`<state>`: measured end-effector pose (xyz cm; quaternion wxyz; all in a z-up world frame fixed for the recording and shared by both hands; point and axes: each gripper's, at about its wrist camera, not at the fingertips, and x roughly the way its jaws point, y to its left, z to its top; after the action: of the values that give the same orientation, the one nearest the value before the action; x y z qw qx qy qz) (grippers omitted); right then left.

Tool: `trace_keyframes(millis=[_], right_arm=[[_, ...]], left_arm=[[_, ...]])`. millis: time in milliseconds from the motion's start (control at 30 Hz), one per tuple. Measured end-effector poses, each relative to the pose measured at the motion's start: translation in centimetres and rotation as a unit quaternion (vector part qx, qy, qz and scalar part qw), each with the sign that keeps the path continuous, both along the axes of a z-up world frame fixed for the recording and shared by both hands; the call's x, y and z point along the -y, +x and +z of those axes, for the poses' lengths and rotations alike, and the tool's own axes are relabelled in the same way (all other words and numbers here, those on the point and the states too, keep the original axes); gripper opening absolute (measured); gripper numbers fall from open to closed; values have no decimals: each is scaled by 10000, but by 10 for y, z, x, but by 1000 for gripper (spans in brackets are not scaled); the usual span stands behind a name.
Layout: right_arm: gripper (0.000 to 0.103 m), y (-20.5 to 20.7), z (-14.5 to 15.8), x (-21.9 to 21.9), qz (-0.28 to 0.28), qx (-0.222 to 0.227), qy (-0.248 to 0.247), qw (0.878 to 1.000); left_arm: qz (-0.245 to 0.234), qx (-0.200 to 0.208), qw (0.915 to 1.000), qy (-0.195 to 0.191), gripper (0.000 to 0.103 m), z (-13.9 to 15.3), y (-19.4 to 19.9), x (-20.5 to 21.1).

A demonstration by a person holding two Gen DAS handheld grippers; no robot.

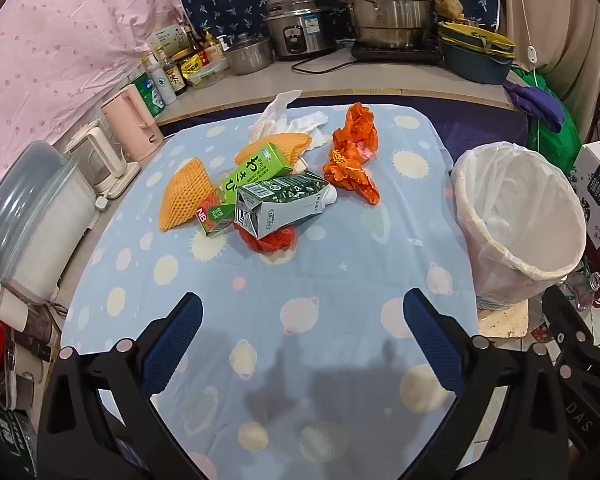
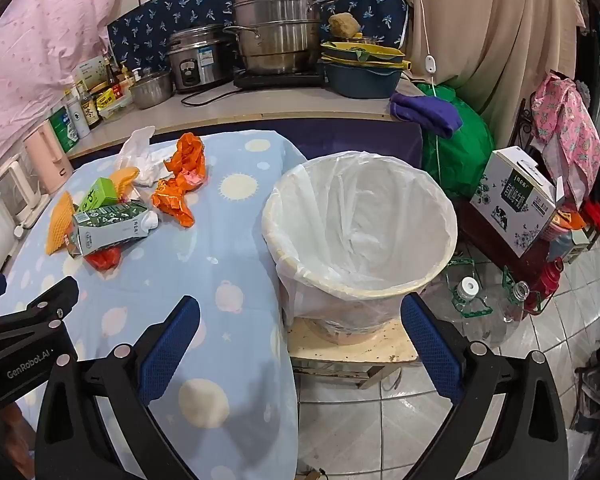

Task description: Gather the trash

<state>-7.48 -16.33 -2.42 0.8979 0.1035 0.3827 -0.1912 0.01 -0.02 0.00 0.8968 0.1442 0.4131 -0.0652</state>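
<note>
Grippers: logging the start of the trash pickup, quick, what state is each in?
Left gripper: open, holding nothing.
Right gripper: open, holding nothing.

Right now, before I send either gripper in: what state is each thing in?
left gripper: open, empty
right gripper: open, empty
trash bin: upright on a stool, lined with a bag, looks empty
milk carton: crushed, lying on its side
green box: lying tilted in the pile
orange wrapper: crumpled, on the cloth
white tissue: crumpled
foam net: flattened
</note>
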Motion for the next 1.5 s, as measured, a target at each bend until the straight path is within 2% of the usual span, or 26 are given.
trace_keyframes(millis=[567,633,1500], right_arm=[[96,0,12,-1,26,32,85,10000],[96,-4,4,-2,51,56,61,10000],[96,-8,4,-6,135,118,89,9998]], left_arm=[[5,33,10000,43,96,2,-5,6],[13,39,10000,49,96,2,-6,7],[109,100,9998,105,96,8,-16,-4]])
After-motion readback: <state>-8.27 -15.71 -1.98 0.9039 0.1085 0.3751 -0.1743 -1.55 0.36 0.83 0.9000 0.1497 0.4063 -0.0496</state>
